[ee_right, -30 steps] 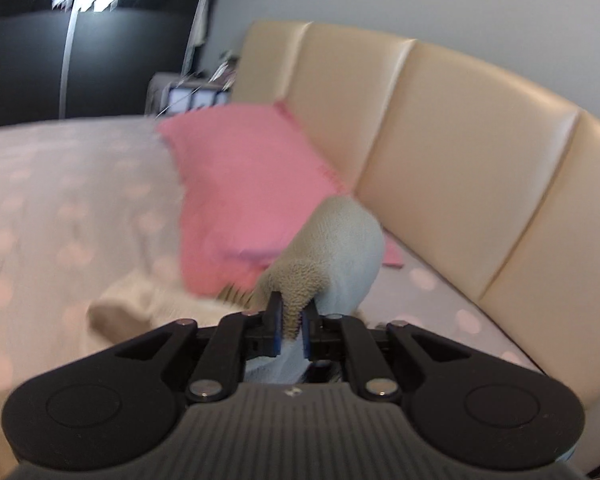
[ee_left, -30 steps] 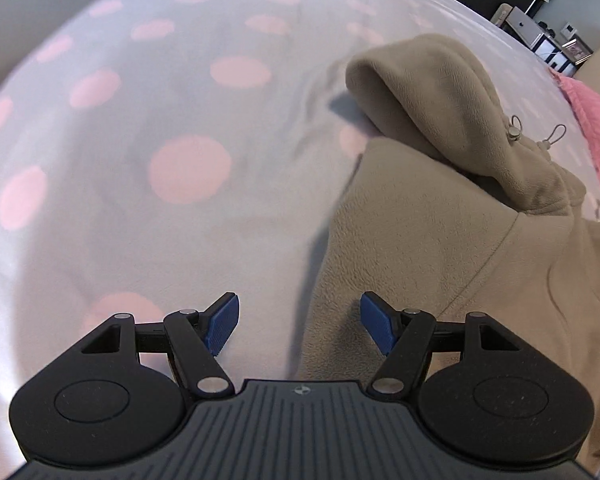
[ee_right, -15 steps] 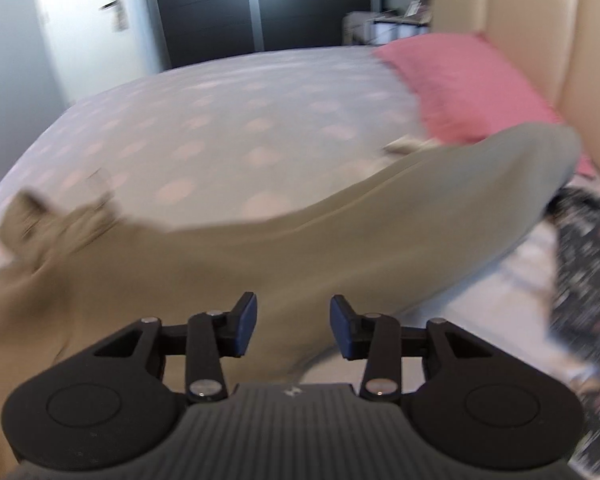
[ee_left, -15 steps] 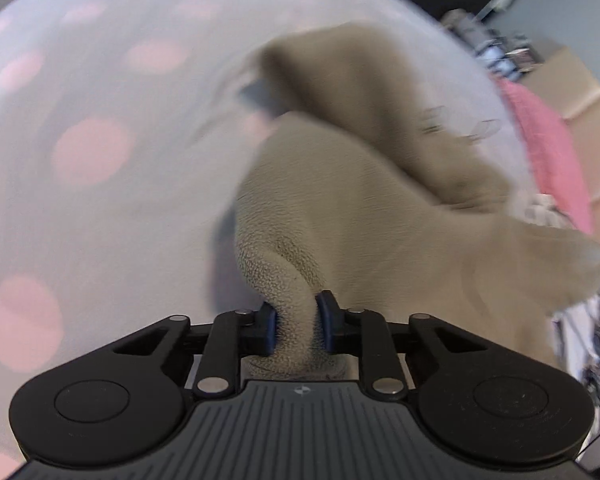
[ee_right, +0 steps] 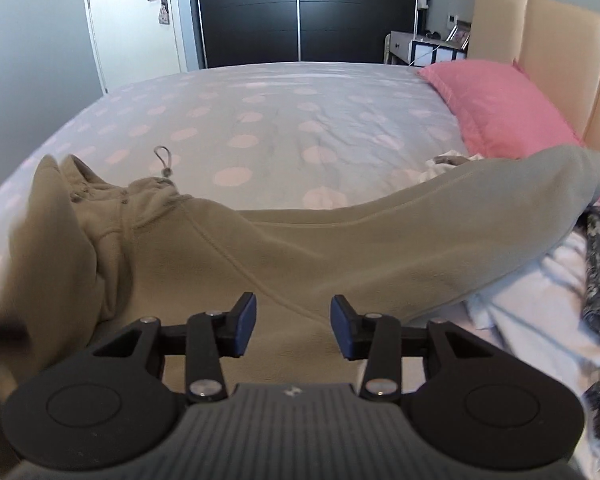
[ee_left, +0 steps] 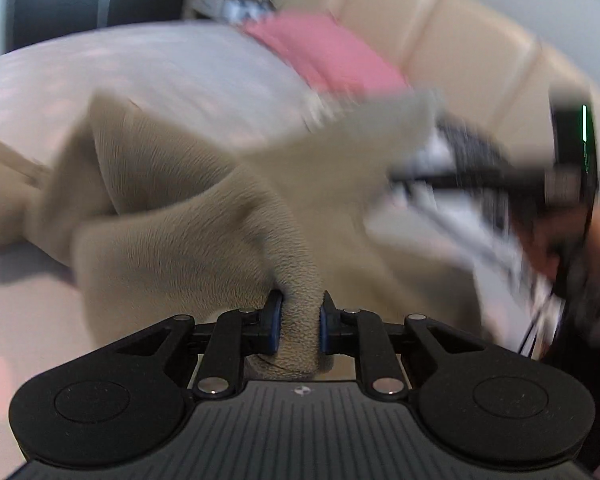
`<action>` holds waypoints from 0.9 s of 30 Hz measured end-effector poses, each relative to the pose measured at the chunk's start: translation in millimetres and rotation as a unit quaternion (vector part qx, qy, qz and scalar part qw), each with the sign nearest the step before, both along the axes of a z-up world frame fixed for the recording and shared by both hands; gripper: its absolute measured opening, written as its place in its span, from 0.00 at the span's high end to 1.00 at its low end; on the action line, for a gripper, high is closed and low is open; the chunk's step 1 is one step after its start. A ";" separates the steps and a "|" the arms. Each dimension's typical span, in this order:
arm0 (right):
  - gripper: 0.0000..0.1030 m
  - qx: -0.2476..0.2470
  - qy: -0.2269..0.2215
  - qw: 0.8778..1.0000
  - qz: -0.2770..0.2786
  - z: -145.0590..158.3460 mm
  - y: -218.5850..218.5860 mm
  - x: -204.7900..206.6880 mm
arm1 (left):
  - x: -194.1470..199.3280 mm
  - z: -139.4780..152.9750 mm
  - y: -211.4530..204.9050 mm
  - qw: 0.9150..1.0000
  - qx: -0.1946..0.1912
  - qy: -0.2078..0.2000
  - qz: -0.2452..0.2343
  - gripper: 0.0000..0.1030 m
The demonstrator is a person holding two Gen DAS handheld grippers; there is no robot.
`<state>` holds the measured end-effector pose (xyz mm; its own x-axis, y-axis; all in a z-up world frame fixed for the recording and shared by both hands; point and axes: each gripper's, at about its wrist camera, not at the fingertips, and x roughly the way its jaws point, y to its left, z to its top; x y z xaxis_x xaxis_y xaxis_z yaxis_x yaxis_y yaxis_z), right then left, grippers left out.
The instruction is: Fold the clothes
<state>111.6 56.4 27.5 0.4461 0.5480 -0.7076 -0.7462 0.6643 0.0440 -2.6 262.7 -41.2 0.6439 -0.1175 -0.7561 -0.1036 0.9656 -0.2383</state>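
No readable text, label, brand or number shows in either view

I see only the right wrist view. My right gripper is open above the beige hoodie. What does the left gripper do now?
Observer: The left gripper is shut on a bunched fold of the hoodie, and the cloth rises up from its jaws.
Operator: Is the picture on that side sharp?
Observer: No, it is strongly blurred by motion; only the cloth near the fingers is clear.
Operator: Does that view show the right gripper from outside?
Observer: At its right edge there is a dark blurred shape with a green light; I cannot tell what it is.
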 end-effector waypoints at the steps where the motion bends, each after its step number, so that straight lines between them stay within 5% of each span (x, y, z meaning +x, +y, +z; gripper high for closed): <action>1: 0.57 -0.005 0.003 1.000 0.001 -3.4 0.3 1.2 | 3.7 -12.7 -9.0 1.000 0.009 0.015 -0.009 0.85; 5: 0.57 -0.029 0.013 1.000 0.003 -17.3 2.1 5.8 | 9.0 -46.5 -12.9 0.999 -0.006 0.037 -0.008 0.85; 10: 0.57 -0.079 0.026 0.996 0.019 -44.4 12.2 6.8 | 5.3 -46.1 -8.3 0.999 -0.024 0.024 -0.003 0.79; 17: 0.54 -0.131 0.042 0.989 0.052 -68.7 21.7 -2.2 | -8.7 -16.2 13.7 0.997 -0.079 0.001 -0.006 0.44; 24: 0.54 -0.146 0.048 0.987 0.056 -76.2 21.5 -3.0 | -32.6 32.6 53.8 0.993 -0.107 -0.047 0.018 0.37; 27: 0.54 -0.146 0.048 0.987 0.055 -76.3 21.9 -3.9 | -54.1 45.4 87.0 0.986 -0.126 -0.079 0.078 0.36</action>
